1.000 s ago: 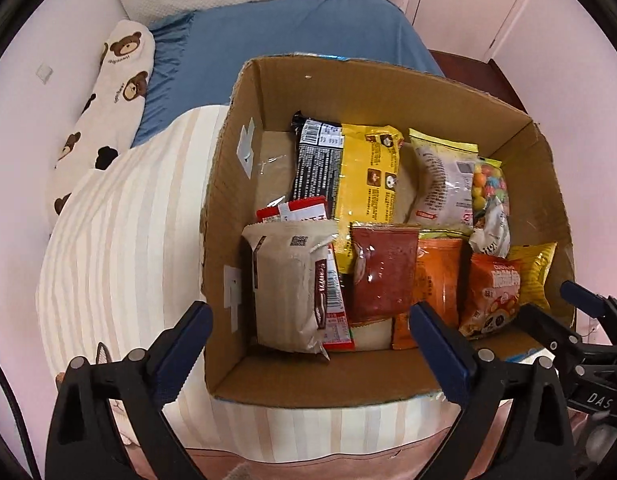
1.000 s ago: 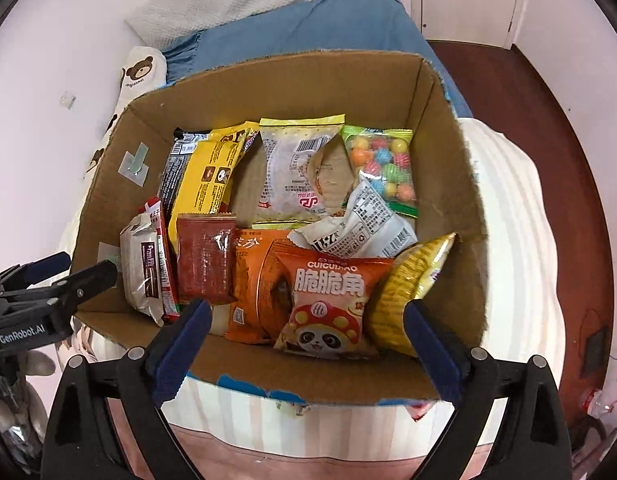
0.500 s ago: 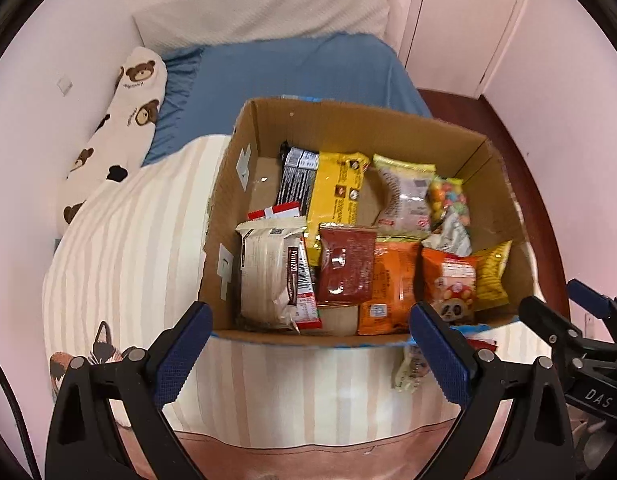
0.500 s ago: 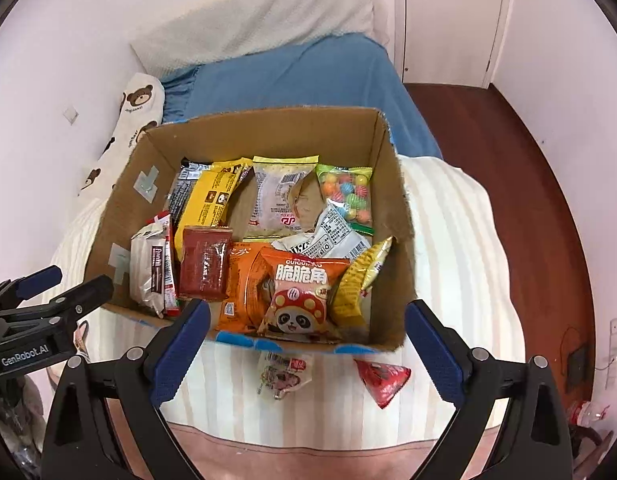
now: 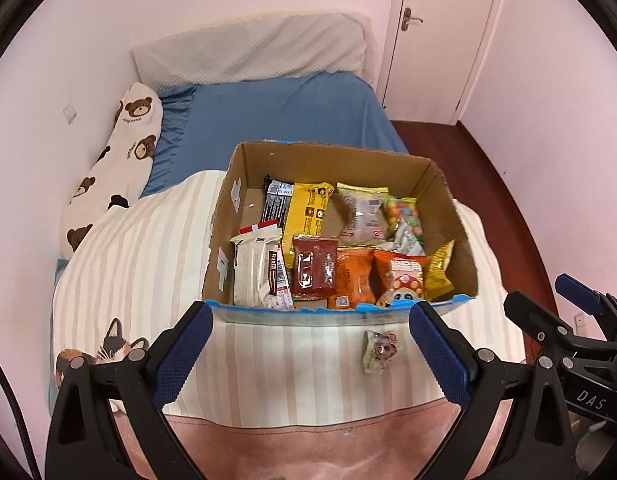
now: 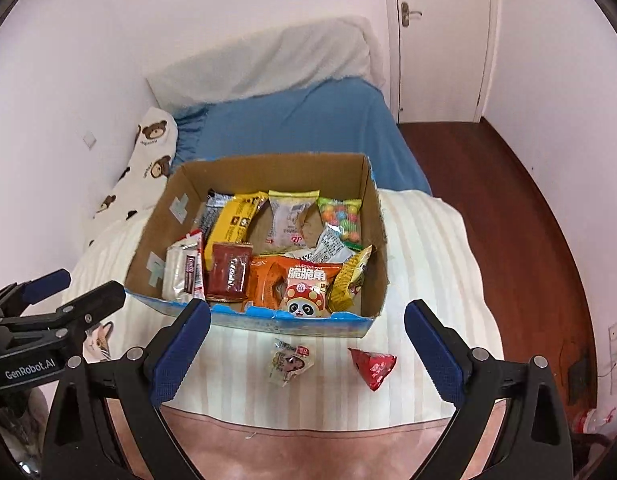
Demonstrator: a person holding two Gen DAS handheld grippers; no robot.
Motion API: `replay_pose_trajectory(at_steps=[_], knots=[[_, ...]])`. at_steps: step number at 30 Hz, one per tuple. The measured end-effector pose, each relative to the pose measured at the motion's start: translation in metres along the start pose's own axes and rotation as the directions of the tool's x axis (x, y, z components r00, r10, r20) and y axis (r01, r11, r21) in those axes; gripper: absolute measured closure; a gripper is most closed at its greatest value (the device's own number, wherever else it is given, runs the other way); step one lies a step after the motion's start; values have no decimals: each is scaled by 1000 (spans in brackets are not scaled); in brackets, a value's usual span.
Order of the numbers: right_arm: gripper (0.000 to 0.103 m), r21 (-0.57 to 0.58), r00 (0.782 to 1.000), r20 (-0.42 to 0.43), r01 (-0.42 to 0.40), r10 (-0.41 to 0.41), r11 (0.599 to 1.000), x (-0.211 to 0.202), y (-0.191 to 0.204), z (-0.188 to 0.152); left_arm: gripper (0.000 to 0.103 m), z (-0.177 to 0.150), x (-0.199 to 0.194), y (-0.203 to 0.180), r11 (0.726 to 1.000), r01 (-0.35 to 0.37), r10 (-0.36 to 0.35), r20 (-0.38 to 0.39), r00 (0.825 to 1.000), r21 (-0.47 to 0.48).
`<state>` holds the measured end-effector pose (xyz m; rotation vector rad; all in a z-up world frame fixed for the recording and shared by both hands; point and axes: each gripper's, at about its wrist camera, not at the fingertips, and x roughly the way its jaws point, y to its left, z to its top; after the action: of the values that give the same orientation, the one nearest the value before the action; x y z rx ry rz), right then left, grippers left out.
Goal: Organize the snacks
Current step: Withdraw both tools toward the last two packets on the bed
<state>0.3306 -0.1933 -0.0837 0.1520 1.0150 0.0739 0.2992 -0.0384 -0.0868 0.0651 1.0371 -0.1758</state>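
A cardboard box (image 5: 456,216) (image 6: 374,216) full of several snack packets stands on the striped quilt. Two small packets lie loose on the quilt in front of it: a clear one with a picture (image 6: 290,362) (image 5: 379,350) and a red triangular one (image 6: 373,366). My left gripper (image 5: 310,354) is open and empty, held back from the box's near edge. My right gripper (image 6: 306,350) is open and empty, above the clear packet. The right gripper shows at the right of the left wrist view (image 5: 564,320); the left one shows at the left of the right wrist view (image 6: 64,294).
The box sits on a striped quilt (image 5: 140,248) over a blue bed sheet (image 5: 276,116). A bear-print pillow (image 5: 120,160) lies along the left wall. A grey pillow (image 6: 268,64) is at the head. Wooden floor (image 6: 508,208) and a door (image 6: 440,40) are to the right.
Both grippers have pulled back and up from the box. The box looks smaller, and the two loose packets on the quilt have come into view.
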Motion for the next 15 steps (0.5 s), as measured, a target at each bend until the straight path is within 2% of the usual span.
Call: replay_pose_trajectory(at_steps=[8,15], knots=[[3,-1,998,63,-16,16,1000,-36,1,-13,2,-17,-28,-10,1000,-17,17,44,999,21],[3,17,996,69,-60,59,998,-47,-3,-23,2,-27,-33,-18,999,-40,38,56,998,26]])
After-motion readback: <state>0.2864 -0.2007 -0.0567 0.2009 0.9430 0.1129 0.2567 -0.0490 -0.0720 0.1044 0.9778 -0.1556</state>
